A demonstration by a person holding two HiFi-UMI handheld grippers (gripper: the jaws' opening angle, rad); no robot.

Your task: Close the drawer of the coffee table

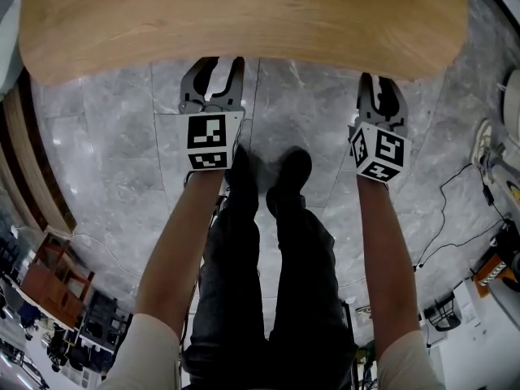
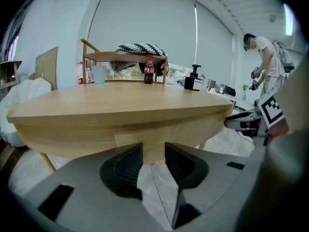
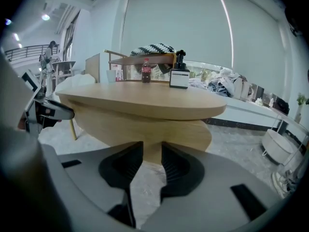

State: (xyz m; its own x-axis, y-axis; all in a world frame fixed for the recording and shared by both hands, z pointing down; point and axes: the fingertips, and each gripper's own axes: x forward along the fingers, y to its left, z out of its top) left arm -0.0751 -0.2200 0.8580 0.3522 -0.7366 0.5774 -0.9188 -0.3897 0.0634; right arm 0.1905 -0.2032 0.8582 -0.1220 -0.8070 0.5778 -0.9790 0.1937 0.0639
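The oval wooden coffee table [image 1: 244,23] fills the top of the head view. In the left gripper view a vertical seam marks the drawer front [image 2: 183,129] in the band under the tabletop; the same band [image 3: 183,132] shows in the right gripper view. How far the drawer stands out I cannot tell. My left gripper [image 1: 213,80] and right gripper [image 1: 380,92] hover side by side at the table's near edge, pointing at it. Both are open with nothing between the jaws; the table's edge shows through each gap [image 2: 153,151] [image 3: 152,149].
On the tabletop stand a cola bottle [image 2: 148,72], a clear cup [image 2: 99,74] and a black pump dispenser [image 3: 179,76]. A wooden rack [image 2: 125,57] is behind them. A person [image 2: 268,62] stands at the right. Cables [image 1: 455,210] trail over the grey tiled floor; my shoes [image 1: 288,173] are below the grippers.
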